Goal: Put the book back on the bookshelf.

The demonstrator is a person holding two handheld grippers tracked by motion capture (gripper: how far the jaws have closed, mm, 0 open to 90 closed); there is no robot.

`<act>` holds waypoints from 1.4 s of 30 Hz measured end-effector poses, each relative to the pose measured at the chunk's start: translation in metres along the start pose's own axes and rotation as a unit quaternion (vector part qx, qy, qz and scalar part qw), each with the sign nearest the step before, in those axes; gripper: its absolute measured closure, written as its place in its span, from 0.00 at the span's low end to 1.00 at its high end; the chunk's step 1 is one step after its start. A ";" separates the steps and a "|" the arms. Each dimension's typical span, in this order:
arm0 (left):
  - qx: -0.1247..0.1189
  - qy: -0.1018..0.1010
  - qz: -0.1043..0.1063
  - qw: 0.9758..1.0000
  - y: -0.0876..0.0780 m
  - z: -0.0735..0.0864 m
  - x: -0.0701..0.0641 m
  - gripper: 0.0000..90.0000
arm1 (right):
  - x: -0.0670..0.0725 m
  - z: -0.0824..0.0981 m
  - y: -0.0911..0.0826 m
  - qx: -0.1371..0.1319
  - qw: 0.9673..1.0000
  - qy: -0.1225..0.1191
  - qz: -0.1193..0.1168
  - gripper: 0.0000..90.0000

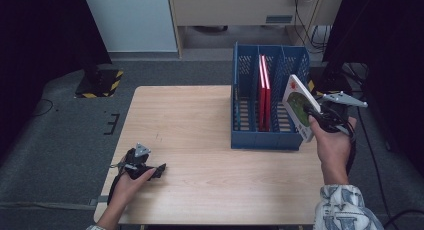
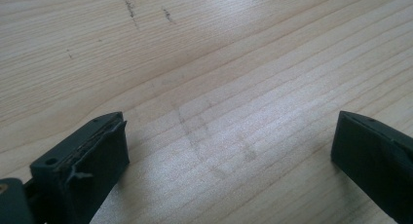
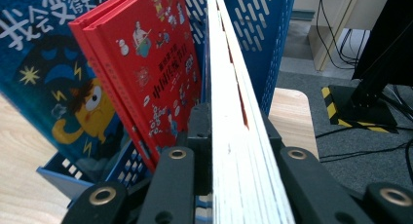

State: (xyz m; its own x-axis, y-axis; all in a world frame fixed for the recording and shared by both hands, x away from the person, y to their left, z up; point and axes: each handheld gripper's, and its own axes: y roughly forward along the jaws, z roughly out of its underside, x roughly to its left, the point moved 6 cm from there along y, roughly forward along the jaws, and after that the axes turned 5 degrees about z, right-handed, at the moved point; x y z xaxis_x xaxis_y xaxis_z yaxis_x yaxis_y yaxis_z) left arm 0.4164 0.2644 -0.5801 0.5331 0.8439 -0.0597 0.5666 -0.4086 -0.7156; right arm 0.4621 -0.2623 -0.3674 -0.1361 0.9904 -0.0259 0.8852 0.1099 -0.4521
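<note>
The right gripper (image 1: 314, 114) is closed on a white-edged book (image 1: 298, 106), right of frame; the left gripper (image 2: 229, 151) is wide open, empty.

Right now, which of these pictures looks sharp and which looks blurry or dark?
High view: dim corners, soft detail, table evenly lit. Left gripper view: wood grain sharp, the near black claw tips slightly soft. Right gripper view: the white book edge blurs up close, red book crisp.

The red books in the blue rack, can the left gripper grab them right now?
Probably not: the left gripper rests open at the table's near left, far from the red books in the blue rack.
</note>
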 end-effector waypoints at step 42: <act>0.000 0.001 0.001 1.000 0.001 -0.001 0.000 0.00 | 0.012 0.015 0.108 0.025 0.998 0.024 0.055 0.84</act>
State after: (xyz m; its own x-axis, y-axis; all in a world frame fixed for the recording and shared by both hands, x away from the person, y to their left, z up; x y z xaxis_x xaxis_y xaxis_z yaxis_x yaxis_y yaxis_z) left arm 0.4176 0.2638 -0.5801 0.5357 0.8423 -0.0592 0.5655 -0.4099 -0.7157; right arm 0.5488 -0.2397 -0.4302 -0.0178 0.9992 -0.0360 0.8698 -0.0023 -0.4935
